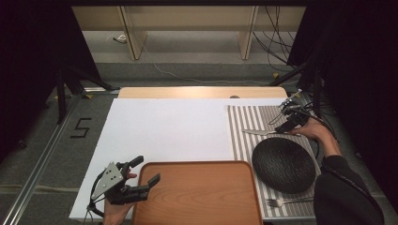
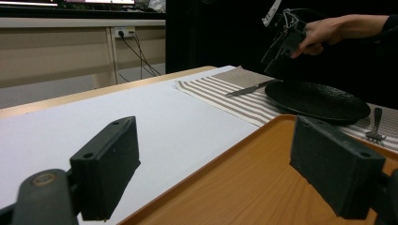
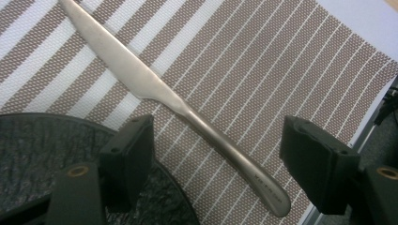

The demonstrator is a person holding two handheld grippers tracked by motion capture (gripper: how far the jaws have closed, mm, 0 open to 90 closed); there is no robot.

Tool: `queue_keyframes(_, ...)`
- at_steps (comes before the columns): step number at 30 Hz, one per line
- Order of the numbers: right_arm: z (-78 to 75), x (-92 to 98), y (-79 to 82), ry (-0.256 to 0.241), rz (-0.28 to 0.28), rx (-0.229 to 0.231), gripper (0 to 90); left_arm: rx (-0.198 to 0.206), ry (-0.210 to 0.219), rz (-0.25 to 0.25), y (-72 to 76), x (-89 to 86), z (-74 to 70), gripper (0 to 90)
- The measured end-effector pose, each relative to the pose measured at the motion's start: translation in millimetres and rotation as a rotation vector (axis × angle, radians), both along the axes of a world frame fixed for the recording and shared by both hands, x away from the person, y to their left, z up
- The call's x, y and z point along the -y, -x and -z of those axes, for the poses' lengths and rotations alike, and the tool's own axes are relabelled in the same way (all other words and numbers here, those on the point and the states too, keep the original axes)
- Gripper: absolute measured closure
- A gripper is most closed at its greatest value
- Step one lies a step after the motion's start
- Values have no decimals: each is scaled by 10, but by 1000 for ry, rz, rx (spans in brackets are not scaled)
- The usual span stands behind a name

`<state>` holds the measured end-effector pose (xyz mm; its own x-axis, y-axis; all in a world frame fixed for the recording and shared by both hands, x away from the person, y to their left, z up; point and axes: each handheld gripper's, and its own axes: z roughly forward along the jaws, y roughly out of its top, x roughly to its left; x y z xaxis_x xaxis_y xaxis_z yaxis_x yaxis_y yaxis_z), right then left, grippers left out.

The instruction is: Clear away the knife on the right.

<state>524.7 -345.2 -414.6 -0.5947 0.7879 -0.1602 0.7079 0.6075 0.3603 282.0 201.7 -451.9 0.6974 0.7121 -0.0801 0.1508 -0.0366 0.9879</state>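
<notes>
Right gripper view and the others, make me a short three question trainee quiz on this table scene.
1. True or false: the right gripper is shut on the plain silver table knife.
2. What does the knife lie on?
A. striped woven placemat
B. brown wooden tray
C. round black textured plate
3. Which thing's corner sits between the left gripper's jaws?

Key: 1 false, its jaws stand open around the handle; 2 A; 3 the tray.

knife (image 3: pixel 155 93) tip cut off (top edge) | plate (image 3: pixel 42 154) partly behind jaw
</notes>
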Motion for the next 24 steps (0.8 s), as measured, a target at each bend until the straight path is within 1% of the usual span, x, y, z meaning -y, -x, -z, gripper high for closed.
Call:
queue_keyframes(1,9,0,-9,3,-2,-9,284,0,0,1,0,0,0,159)
queue_keyframes(3,25,-10,-27,24,2,-22,285,0,-2,0,2,3,-1,158)
queue_keyframes(4,29,-5,-38,40,-6,-30,289,0,-2,0,3,4,-1,159)
queue_keyframes(7,52,-1,-65,37,5,-33,292,-2,-3,1,1,5,2,159)
queue_keyframes(9,78,2,-80,48,1,-52,294,-4,-1,-1,-2,5,6,159)
queue_keyframes(13,109,6,-96,50,0,-47,299,-3,0,0,2,4,3,159)
queue_keyframes(14,115,7,-101,46,0,-49,301,-2,0,0,3,5,1,159)
queue_keyframes(20,163,21,-134,61,5,-62,308,-4,1,0,3,9,6,160)
queue_keyframes(24,175,32,-144,61,5,-69,310,-4,0,0,4,8,6,161)
